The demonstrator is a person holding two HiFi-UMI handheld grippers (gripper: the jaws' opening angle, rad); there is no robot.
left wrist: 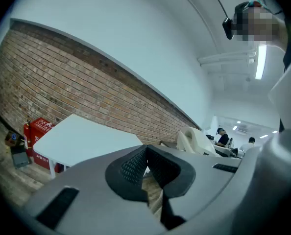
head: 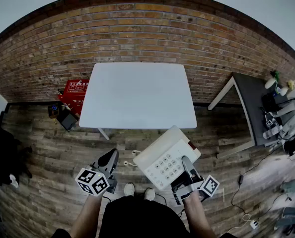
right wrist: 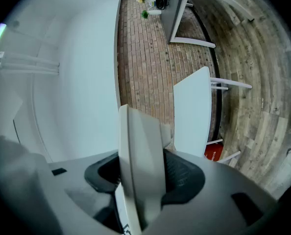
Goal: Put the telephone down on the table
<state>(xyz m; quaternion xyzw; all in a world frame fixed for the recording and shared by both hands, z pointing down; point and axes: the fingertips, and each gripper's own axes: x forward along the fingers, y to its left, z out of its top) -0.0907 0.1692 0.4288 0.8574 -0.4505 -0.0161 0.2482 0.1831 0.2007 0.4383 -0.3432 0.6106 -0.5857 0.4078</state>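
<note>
Right hand-held gripper (head: pixel 186 166) clamping telephone (head: pixel 160 163), short of table (head: pixel 137 93)

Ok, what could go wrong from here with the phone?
The cream push-button telephone is pinched at one edge only by the right tool, over the wooden floor, so it may tilt or slip. The shut left tool gives no support. It could also clip the white table's near edge.

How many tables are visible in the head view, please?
2. The white table stands in the middle, in front of the brick wall. The dark table stands at the right side. More tables may be outside the frame.
</note>
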